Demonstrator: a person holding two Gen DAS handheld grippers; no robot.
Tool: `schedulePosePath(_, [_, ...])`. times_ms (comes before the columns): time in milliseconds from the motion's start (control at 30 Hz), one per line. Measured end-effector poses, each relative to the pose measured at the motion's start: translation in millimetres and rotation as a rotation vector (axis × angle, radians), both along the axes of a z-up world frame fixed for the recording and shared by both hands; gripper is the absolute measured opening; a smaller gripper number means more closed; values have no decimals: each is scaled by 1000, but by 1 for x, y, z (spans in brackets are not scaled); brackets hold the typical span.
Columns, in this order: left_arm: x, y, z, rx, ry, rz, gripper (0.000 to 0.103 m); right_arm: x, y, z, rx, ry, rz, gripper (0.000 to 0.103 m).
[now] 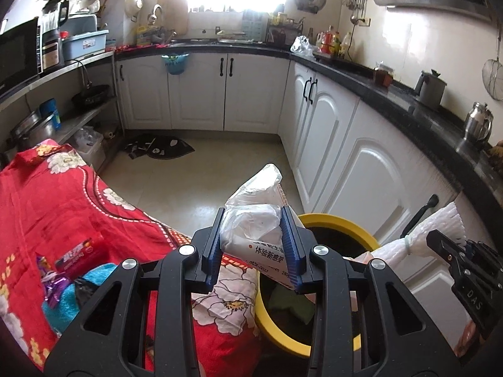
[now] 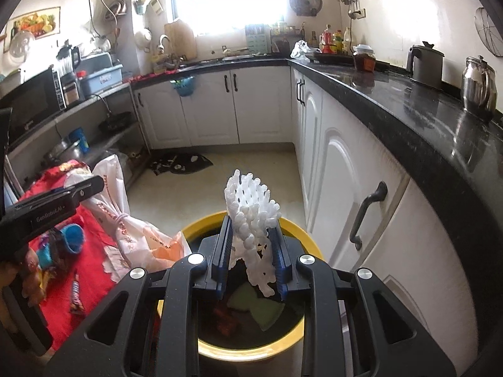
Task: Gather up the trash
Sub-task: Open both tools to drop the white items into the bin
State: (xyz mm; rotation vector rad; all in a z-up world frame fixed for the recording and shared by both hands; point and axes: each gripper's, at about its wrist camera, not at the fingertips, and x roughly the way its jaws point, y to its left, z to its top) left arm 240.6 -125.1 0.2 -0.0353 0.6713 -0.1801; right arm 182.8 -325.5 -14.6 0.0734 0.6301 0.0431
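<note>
My left gripper [image 1: 254, 220] is shut on a crumpled clear plastic packet [image 1: 251, 220] with printed text, held above the near-left rim of the yellow bin [image 1: 342, 224]. The right gripper [image 2: 250, 229] is shut on a white foam net sleeve [image 2: 251, 207], directly over the yellow bin [image 2: 301, 229], which holds green and dark scraps. In the left wrist view the right gripper [image 1: 440, 238] shows at the right edge. In the right wrist view the left gripper [image 2: 94, 185] shows at the left.
A red floral cloth [image 1: 56, 194] on the left carries a red packet [image 1: 78, 256], a purple wrapper [image 1: 53, 286], a blue cup [image 2: 74, 235] and a candy bar [image 2: 76, 295]. A tied white bag [image 2: 132, 238] leans by the bin. White cabinets [image 2: 339, 188] run along the right.
</note>
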Motion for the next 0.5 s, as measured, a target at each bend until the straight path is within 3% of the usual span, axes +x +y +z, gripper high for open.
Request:
schedulePosePath(67, [4, -4, -5, 5, 10, 1, 27, 3, 0, -7, -8, 9, 2, 24])
schedulePosePath(167, [8, -8, -11, 2, 26, -10, 29, 6, -3, -15, 3, 24, -10, 40])
schedulePosePath(300, [14, -13, -18, -18, 61, -31, 34, 8, -9, -22, 30, 38, -22, 53])
schedulePosePath(367, [16, -12, -19, -30, 69, -33, 46, 7, -10, -23, 42, 41, -27, 53])
schedulePosePath(500, [14, -11, -18, -44, 67, -36, 59, 5, -13, -23, 53, 41, -31, 59])
